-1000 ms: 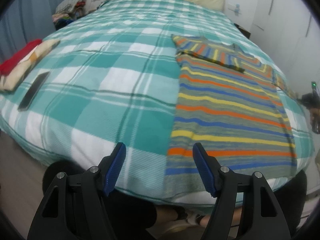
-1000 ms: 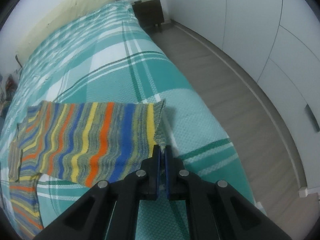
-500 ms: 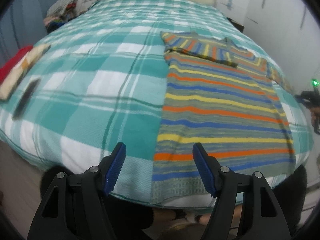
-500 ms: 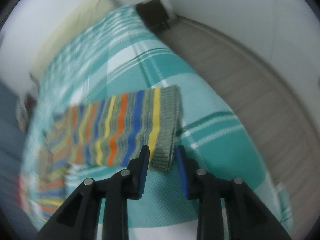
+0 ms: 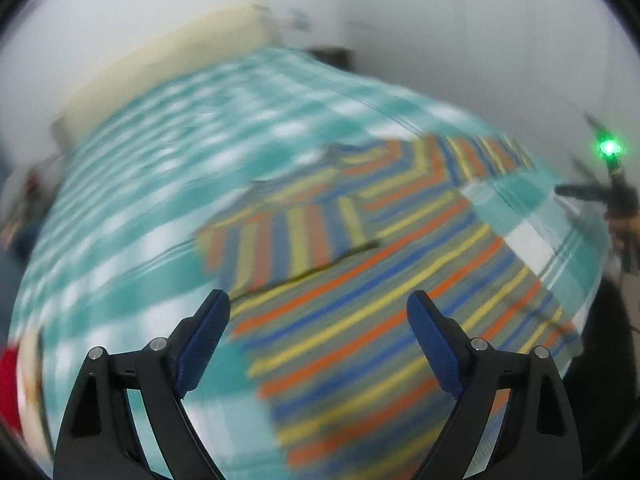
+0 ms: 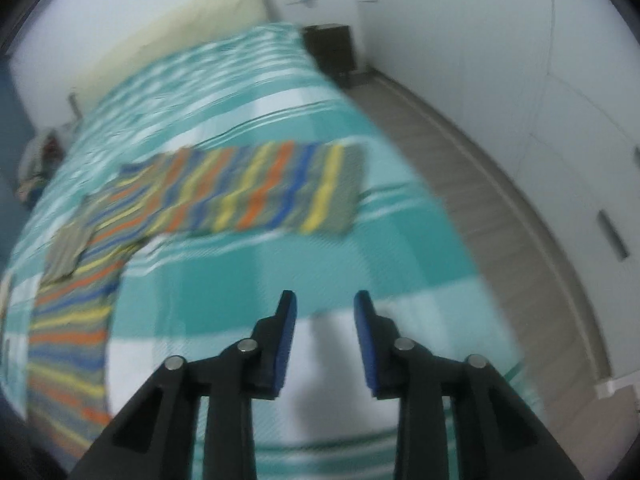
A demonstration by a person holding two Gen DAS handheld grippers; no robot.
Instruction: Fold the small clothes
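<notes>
A striped knit sweater (image 5: pixel 372 300) in orange, blue, yellow and grey lies flat on the teal plaid bed cover (image 5: pixel 132 248). One sleeve (image 5: pixel 288 236) is folded across its chest. My left gripper (image 5: pixel 318 340) is open and empty above the sweater's left side. In the right wrist view the other sleeve (image 6: pixel 272 196) lies stretched out flat toward the bed's edge. My right gripper (image 6: pixel 325 320) is open and empty, pulled back from that sleeve's cuff (image 6: pixel 348 188). Both views are blurred by motion.
A cream headboard (image 6: pixel 176 36) and a dark nightstand (image 6: pixel 332 52) stand at the far end. Wood floor (image 6: pixel 500 216) and white wardrobe doors (image 6: pixel 560 80) run along the bed's right side. Red and cream fabric (image 5: pixel 12 392) lies at the left edge.
My right gripper let go of the sleeve cuff, opened and drew back. My left gripper swung up and over the sweater, staying open.
</notes>
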